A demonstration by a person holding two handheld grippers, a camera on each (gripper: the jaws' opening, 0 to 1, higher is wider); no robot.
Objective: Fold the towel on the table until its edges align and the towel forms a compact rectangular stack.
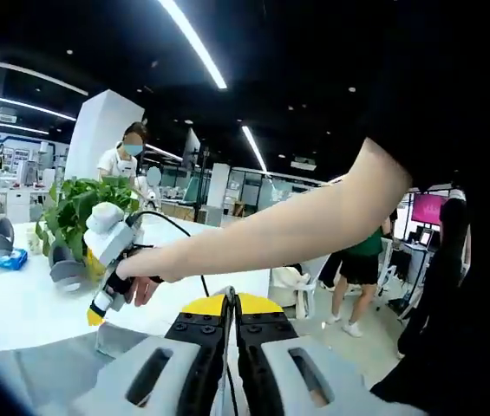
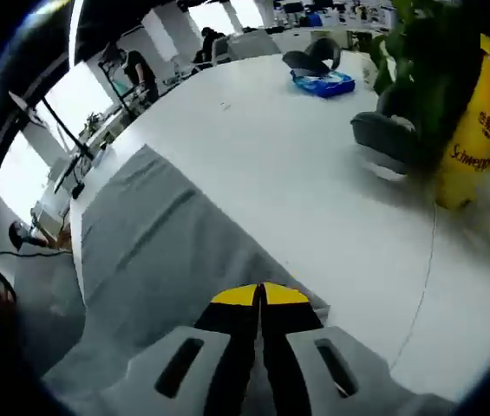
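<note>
towel (image 2: 166, 260) on table (image 2: 314, 165), plant (image 2: 453, 61) behind

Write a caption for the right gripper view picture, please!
Right gripper shut above a grey towel spread on the white table.

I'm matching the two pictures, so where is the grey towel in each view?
Left gripper view: the grey towel lies at bottom left on the white table.
Right gripper view: it spreads across the left and centre.
Shared landmark: the blue item on the table.
</note>
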